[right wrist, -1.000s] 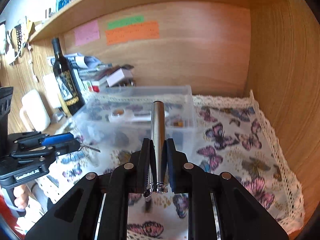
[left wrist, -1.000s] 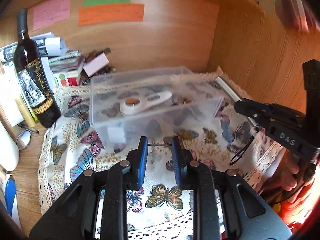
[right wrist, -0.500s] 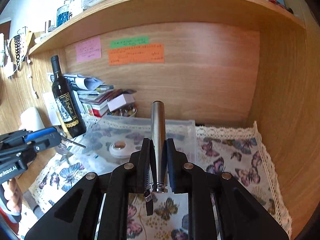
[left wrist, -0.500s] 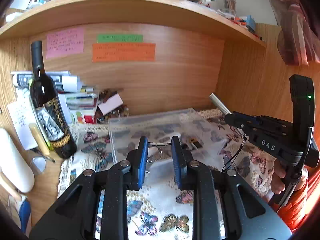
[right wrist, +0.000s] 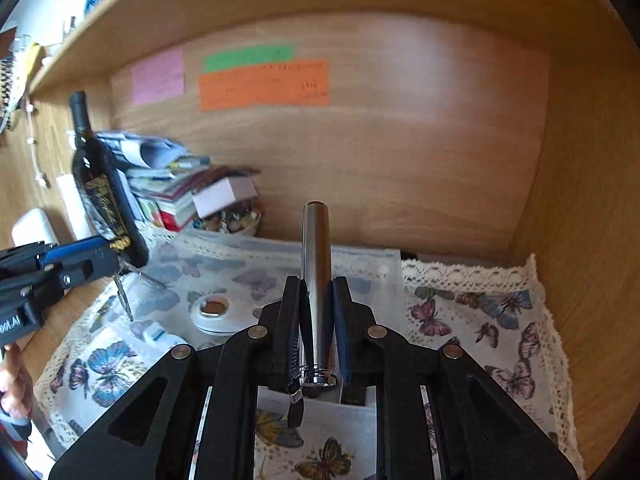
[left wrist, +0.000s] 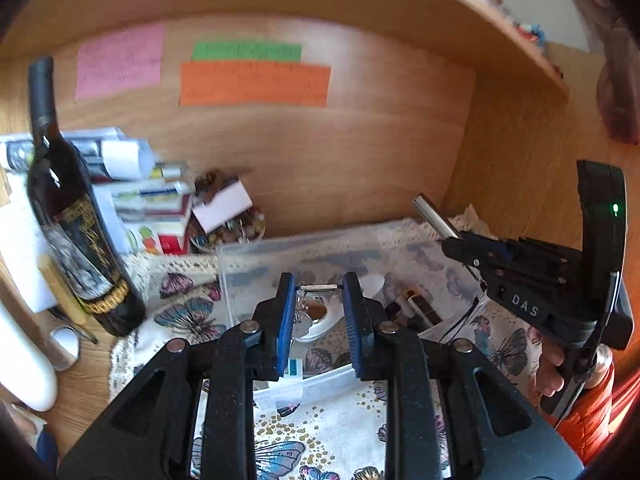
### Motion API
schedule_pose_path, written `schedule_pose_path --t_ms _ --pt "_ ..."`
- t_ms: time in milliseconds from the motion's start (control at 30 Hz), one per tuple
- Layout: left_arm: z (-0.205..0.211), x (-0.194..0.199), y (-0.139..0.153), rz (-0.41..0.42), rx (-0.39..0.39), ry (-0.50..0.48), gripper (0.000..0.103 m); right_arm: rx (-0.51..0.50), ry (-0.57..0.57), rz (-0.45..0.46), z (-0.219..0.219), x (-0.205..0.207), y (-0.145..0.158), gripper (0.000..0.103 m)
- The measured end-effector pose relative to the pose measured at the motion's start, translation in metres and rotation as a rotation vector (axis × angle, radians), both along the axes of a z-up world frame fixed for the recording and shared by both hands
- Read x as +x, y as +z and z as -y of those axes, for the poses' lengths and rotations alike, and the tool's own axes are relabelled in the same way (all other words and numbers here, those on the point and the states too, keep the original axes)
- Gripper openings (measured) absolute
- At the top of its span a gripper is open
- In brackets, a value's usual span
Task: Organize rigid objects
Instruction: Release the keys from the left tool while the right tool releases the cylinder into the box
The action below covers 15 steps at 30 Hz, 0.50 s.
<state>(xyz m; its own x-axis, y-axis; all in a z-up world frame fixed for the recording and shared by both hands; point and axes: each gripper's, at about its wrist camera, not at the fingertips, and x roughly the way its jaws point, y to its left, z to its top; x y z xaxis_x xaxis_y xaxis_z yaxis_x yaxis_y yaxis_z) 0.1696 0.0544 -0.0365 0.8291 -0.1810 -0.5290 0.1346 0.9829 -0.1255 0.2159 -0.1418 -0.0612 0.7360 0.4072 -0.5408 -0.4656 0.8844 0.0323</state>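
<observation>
My left gripper [left wrist: 319,282] is shut on the thin metal bar of a key ring [left wrist: 319,288], and the keys [right wrist: 122,296] dangle below it. It hovers over the near part of a clear plastic box [left wrist: 320,240]. My right gripper [right wrist: 316,286] is shut on a silver metal tube [right wrist: 316,280] that points forward, a dark strap hanging from its near end. That gripper is over the box's right half, and from the left wrist it appears as the black gripper [left wrist: 450,244] at the right. A white round piece with an amber centre [right wrist: 212,312] lies in the box beside dark small items [left wrist: 416,308].
The box rests on a butterfly-print cloth [right wrist: 480,320] inside a wooden alcove, with a side wall [right wrist: 580,240] close on the right. At the left stand a dark wine bottle [left wrist: 76,240], a stack of books and papers [left wrist: 148,208] and a bowl of small bits [left wrist: 228,228].
Both grippers have moved forward and a little up, from in front of the box to over it, each keeping its grip. The back wall and its coloured notes now fill more of both views.
</observation>
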Motion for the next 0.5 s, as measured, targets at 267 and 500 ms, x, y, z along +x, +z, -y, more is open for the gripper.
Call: schedule_pose_path --t_ms 267,500 --pt "-0.001 0.03 -0.042 -0.136 0.004 0.017 0.023 -0.013 0.012 -0.148 -0.01 0.03 -0.036 0.014" --pt "0.002 0.03 -0.049 -0.155 -0.007 -0.008 0.023 -0.015 0.005 -0.152 -0.009 0.029 -0.034 0.015"
